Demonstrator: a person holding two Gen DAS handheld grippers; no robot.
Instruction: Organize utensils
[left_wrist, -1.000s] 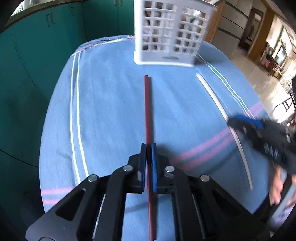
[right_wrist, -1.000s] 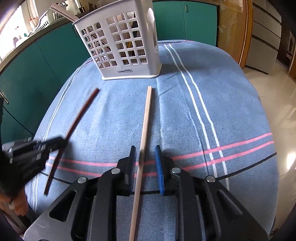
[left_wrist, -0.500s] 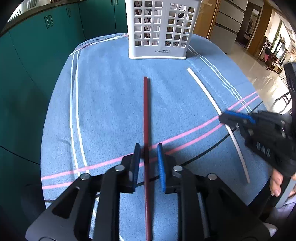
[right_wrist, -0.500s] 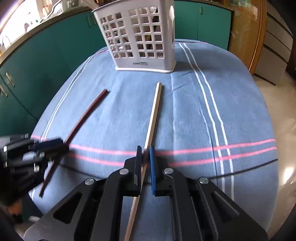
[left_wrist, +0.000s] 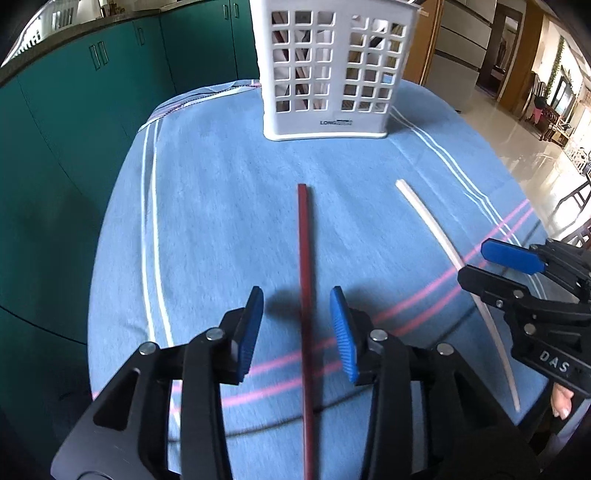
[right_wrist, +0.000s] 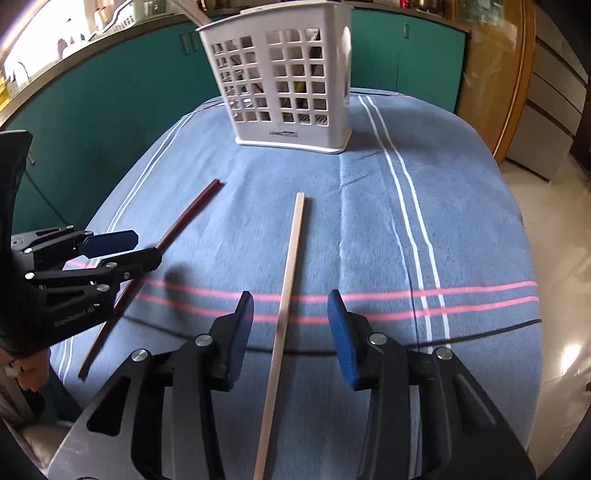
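Blue pads of the left tongs (left_wrist: 297, 326) stand apart and are opening, with the dark red chopstick (left_wrist: 305, 266) lying flat on the cloth between them, untouched by either pad. The right tongs (right_wrist: 291, 326) are likewise apart and opening, straddling the pale wooden chopstick (right_wrist: 286, 288), which rests on the cloth clear of both pads. Both sticks lie lengthwise on the blue striped tablecloth (left_wrist: 221, 221) that covers the desk, well apart from each other, their far ends pointing toward the white slotted utensil holder (left_wrist: 328, 70). Nothing lies between those ends and the holder, which stands upright near the far edge. Through its slots a few stick-like shapes show, too small to name. Teal cabinets (left_wrist: 92, 92) stand behind the desk. Only the right view shows a sunlit counter at far left; only the left view shows a glossy tiled hall at right.
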